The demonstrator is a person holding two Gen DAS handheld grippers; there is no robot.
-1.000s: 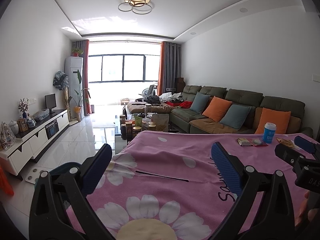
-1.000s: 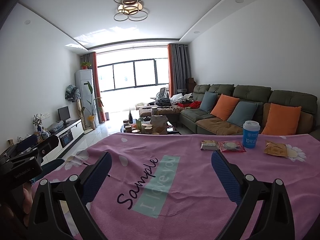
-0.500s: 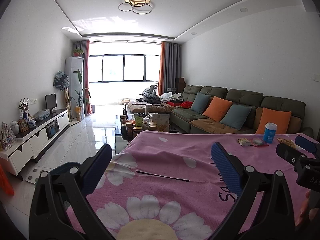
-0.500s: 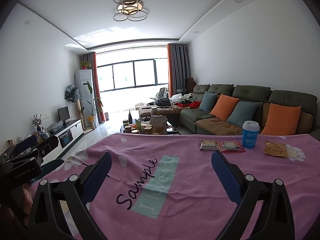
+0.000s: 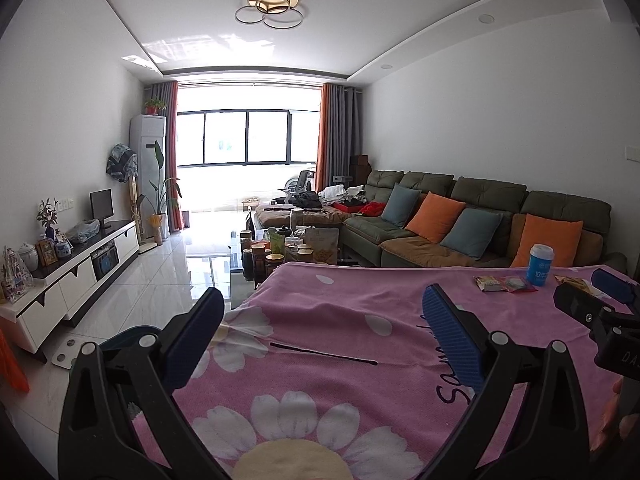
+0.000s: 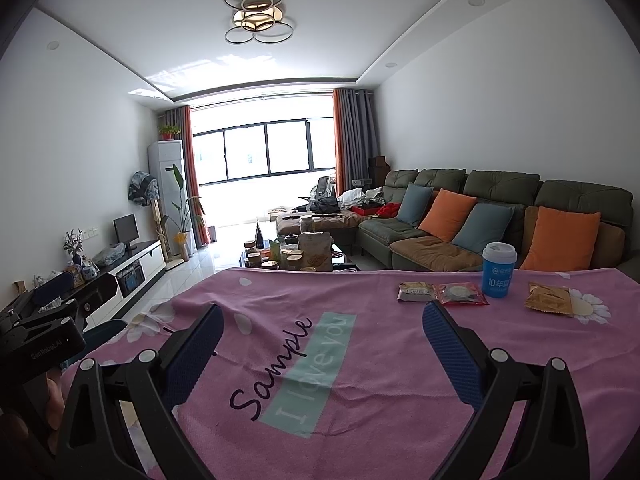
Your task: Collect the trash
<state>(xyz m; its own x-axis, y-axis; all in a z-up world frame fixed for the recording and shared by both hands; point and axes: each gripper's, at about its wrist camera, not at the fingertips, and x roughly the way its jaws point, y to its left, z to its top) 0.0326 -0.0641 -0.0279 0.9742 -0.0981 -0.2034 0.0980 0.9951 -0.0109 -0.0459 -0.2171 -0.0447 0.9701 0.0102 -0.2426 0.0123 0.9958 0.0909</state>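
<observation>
— So, what does the left wrist view give that the right one doesn't?
— At its far left, the white TV cabinet (image 5: 76, 276) and the glossy floor (image 5: 168, 280), then the daisy end of the pink cloth (image 5: 340, 312) with a thin dark line printed across it. The left hand-held gripper (image 5: 320, 320) hangs over that end, jaws spread wide, nothing between them. At the right edge the right hand-held gripper (image 5: 612, 292) pokes in from the side.
— And the right wrist view?
— It shows the "Sample I love you" lettering (image 6: 296, 364) and the trash much more plainly. The right hand-held gripper (image 6: 322, 338) is likewise wide open and empty. Beyond its right finger lie a tan wrapper (image 6: 416, 292) and, touching it, a red wrapper (image 6: 460, 294); just beside that stands a blue cup (image 6: 498, 270) with a white lid, and further right a gold packet (image 6: 548, 298) lies apart.
— Any room to move?
— The cloth between the grippers and the trash is bare. The trash sits near the worktop's far edge, which drops off towards a cluttered coffee table (image 6: 296, 256).
— The room itself?
— Window (image 6: 264, 148) at the far end, orange curtains, and a green sofa (image 6: 500, 216) with orange and blue cushions along the right wall.
</observation>
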